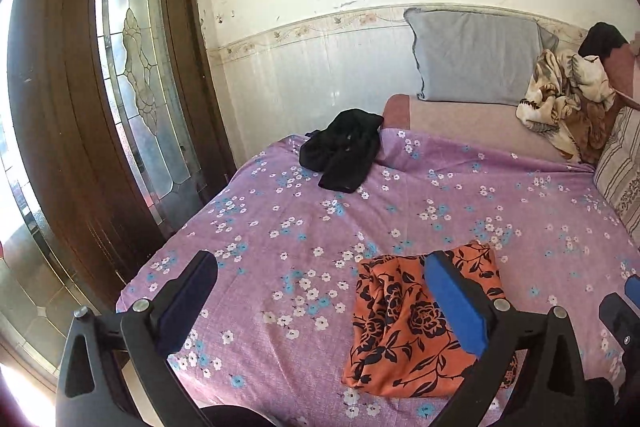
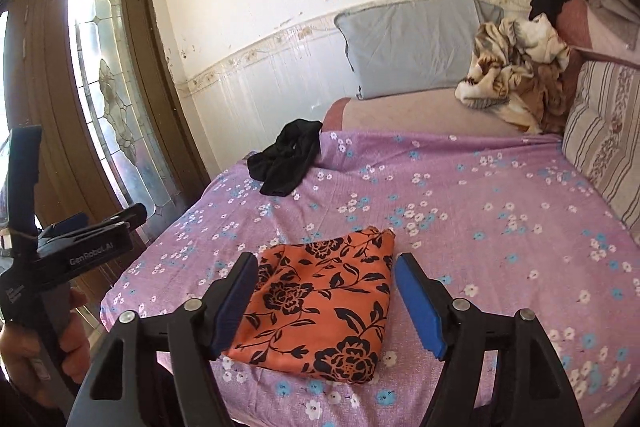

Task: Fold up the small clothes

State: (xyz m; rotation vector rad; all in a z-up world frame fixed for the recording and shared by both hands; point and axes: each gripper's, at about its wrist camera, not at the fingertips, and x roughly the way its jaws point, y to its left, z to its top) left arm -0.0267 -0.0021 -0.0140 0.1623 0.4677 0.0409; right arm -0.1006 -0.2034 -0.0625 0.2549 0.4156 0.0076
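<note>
So the orange floral garment (image 2: 320, 303) is lying folded into a compact rectangle on the purple flowered bedsheet (image 2: 480, 227), near the front edge of the bed. The right gripper (image 2: 326, 301) hangs just above it with its jaws spread wide, nothing in them. The left gripper (image 1: 320, 307) sits off to the side over bare sheet, jaws also released and empty, its blue pad (image 1: 456, 303) overlapping the cloth in that view. A crumpled black garment (image 1: 344, 151) lies further back near the bed's far corner, well apart from the orange one. A grey pillow (image 1: 476, 59) leans on the wall.
</note>
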